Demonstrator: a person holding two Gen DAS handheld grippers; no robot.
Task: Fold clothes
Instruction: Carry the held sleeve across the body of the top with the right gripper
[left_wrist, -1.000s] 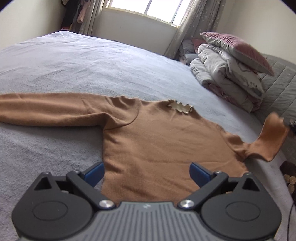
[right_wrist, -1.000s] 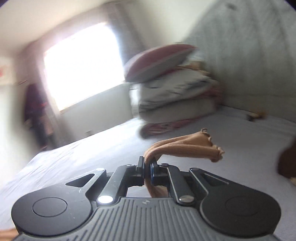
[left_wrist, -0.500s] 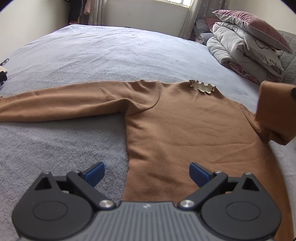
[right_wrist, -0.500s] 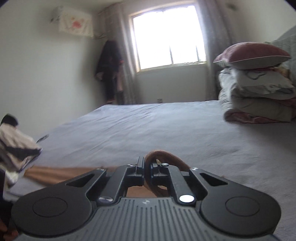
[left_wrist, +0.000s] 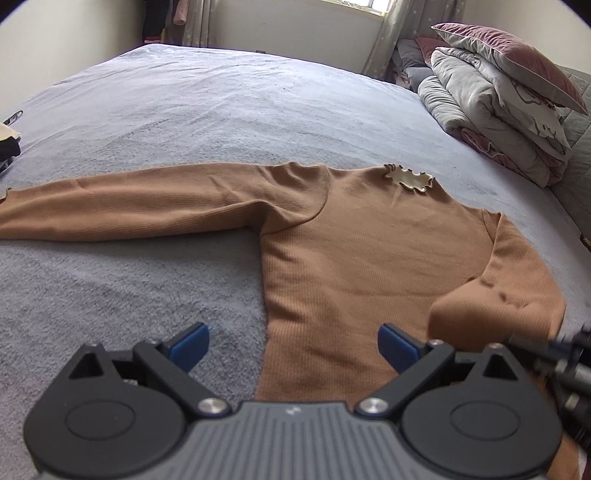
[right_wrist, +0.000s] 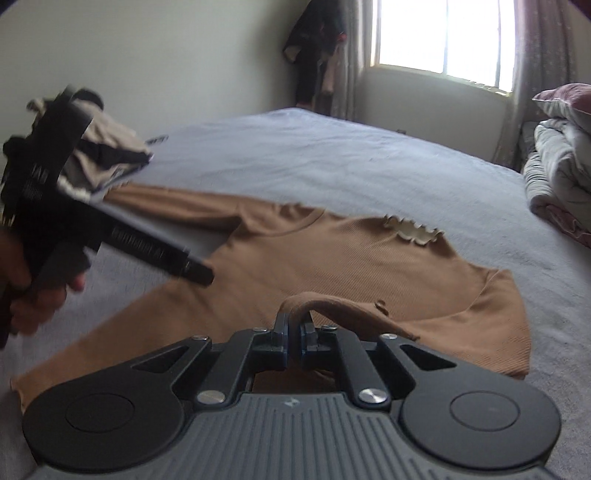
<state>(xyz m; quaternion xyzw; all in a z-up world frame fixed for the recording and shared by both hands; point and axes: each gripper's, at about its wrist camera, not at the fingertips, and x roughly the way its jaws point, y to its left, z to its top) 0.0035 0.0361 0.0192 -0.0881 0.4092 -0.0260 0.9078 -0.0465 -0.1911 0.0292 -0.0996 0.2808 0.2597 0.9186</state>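
The right hand-held gripper (right_wrist: 292, 341) is clamped on the cuff of the right sleeve (right_wrist: 332, 306) and holds it over the lower body of the sweater (left_wrist: 369, 258). The left hand-held gripper (left_wrist: 291, 341) hangs above the hem with jaws apart and nothing between them. The sweater lies flat on the bed (left_wrist: 221, 110), collar (left_wrist: 408, 179) toward the window, left sleeve (left_wrist: 129, 199) stretched straight out from the body.

Step in hand, as judged: folding the right sleeve across the body. Next move: lower the cuff flat onto the body, release, then fold the left sleeve likewise.
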